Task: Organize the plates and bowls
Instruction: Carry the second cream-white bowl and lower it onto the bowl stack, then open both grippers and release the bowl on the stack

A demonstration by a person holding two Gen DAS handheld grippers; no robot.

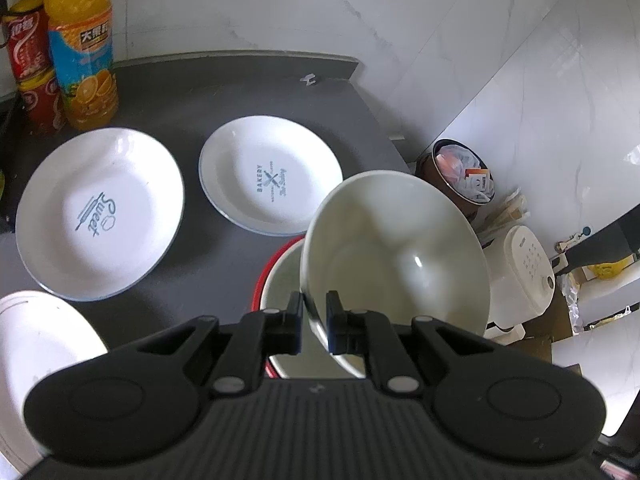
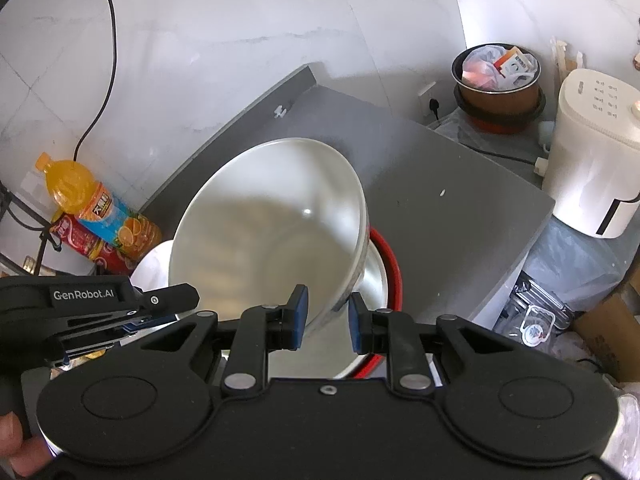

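Note:
My left gripper (image 1: 314,322) is shut on the rim of a white bowl (image 1: 396,256), held tilted above a red-rimmed bowl (image 1: 280,276) on the dark counter. My right gripper (image 2: 328,320) grips the rim of a white bowl (image 2: 268,232), tilted over the same red-rimmed bowl (image 2: 390,264). The left gripper's body (image 2: 92,308) shows at the left of the right wrist view. Two white plates lie on the counter: a "Sweet" plate (image 1: 100,212) and a "Bakery" plate (image 1: 270,176). Another white plate (image 1: 36,344) lies at the near left.
An orange juice bottle (image 1: 82,44) and red cans (image 1: 32,64) stand at the counter's back left. The dark counter (image 2: 448,200) ends at the right. Beyond it stand a full bin (image 2: 498,80) and a white appliance (image 2: 596,156).

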